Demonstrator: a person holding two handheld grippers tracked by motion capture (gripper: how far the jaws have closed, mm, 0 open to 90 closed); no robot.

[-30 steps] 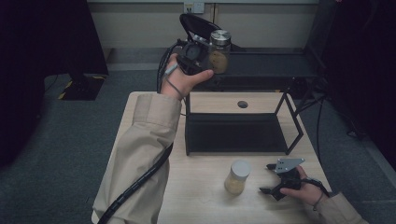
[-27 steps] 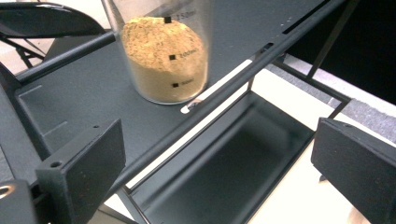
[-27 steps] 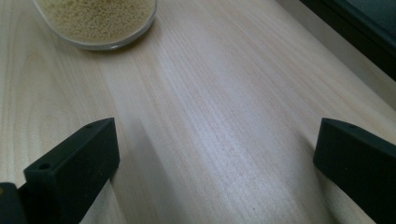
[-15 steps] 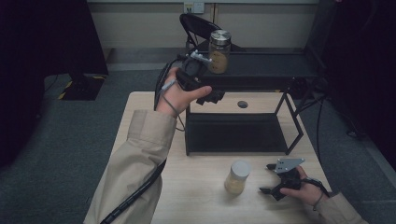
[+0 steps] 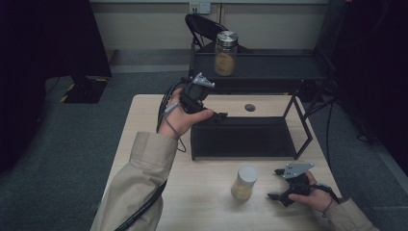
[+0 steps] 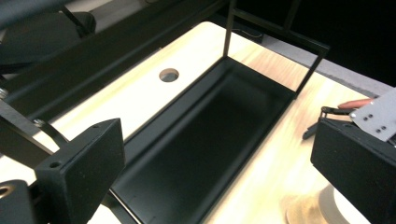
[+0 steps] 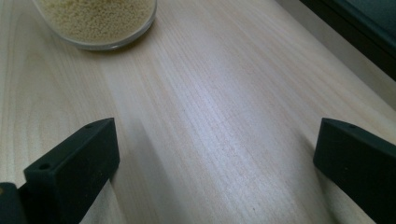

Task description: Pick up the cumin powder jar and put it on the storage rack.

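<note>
Metal-lidded jar (image 5: 225, 53) now alone on top shelf (image 5: 269, 72); left gripper (image 5: 219, 116) withdrawn, spread empty; right gripper (image 5: 275, 184) spread, unmoved.

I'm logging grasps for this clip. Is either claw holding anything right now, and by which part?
Nothing is held. The left claw is open above the black tray; the right claw is open beside the jar on the table.

I see two grain-filled jars: metal-lid jar (image 5: 225, 53) upright on the rack's top shelf (image 5: 269, 72), far centre; white-lid jar (image 5: 244, 182) (image 7: 95, 21) upright on table (image 5: 202, 192), near right.
</note>
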